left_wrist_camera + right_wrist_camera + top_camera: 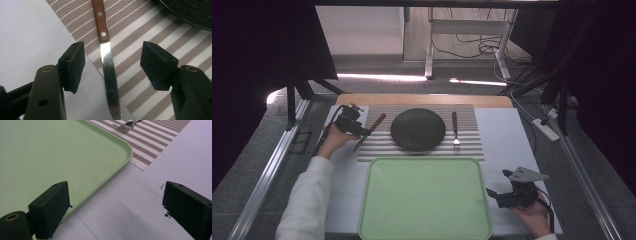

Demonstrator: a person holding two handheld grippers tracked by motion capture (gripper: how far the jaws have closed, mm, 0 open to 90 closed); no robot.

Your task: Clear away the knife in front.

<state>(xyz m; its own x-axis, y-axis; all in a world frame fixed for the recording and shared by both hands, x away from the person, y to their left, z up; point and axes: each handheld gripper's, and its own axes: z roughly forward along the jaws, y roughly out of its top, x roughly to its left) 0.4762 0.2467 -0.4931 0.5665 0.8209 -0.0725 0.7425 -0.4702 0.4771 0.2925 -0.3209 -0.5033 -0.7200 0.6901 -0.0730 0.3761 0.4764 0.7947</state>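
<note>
A knife (369, 131) with a brown wooden handle lies slanted on the left part of the striped placemat (472, 150), its blade tip over the mat's edge. My left gripper (362, 134) hovers right over it. In the left gripper view the blade (110, 75) runs up between the two jaws of the left gripper (113, 66), which stand open and clear of it on both sides. A dark round plate (418, 129) sits mid-mat, with a fork (455, 131) to its right. My right gripper (492, 194) rests open at the tray's right edge, holding nothing.
A pale green tray (424, 200) lies on the near half of the white table, its rounded corner (125, 147) close to the right gripper (117, 202). The fork's tines (126, 126) and the placemat (155, 140) lie beyond it. The plate's rim (192, 12) is near the knife.
</note>
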